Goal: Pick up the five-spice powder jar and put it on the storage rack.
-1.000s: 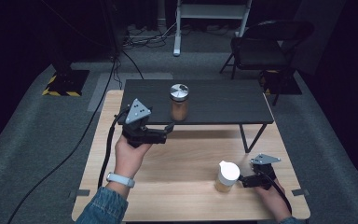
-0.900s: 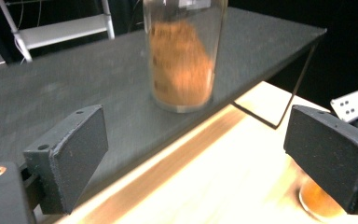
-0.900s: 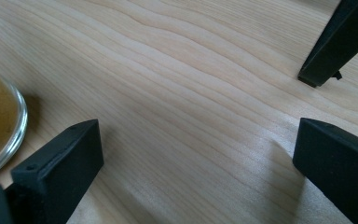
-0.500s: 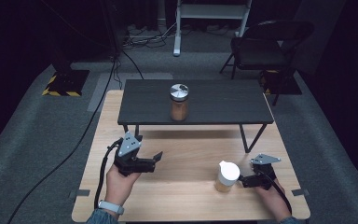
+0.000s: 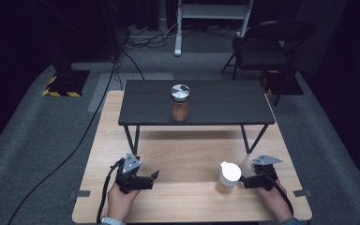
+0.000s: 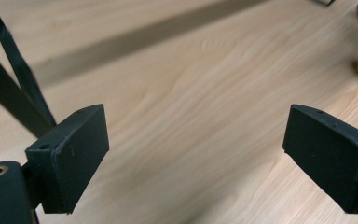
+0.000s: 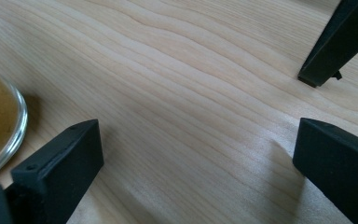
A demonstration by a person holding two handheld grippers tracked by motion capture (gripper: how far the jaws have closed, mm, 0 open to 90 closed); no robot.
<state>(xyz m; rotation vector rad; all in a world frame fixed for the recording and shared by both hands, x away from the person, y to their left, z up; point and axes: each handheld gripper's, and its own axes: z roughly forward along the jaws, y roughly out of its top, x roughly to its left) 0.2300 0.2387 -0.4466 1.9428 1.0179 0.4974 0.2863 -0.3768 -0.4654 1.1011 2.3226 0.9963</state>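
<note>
A small glass jar with a white lid (image 5: 228, 177), holding something amber, stands upright on the wooden bench (image 5: 187, 154). It sits just outside the fingers of the right gripper (image 5: 246, 182), beside them and not between them, as the right gripper view confirms: the jar's glass edge (image 7: 2, 126) lies off to one side of a finger (image 7: 63, 158), and bare wood fills the gap. Those fingers stand wide apart, holding nothing. The gripper rests low on the bench, seemingly parked beside the jar, either ready to take it or having let it stand.

The left gripper (image 5: 146, 180) lies well apart from the jar, low over the bench, its fingers (image 6: 72, 156) also spread wide with only wood grain between them. It looks idle, set down out of the way.

Farther off, a second jar with a metal lid (image 5: 180, 102) stands alone on a raised black shelf (image 5: 234, 105) at the back of the bench, far from both grippers.
</note>
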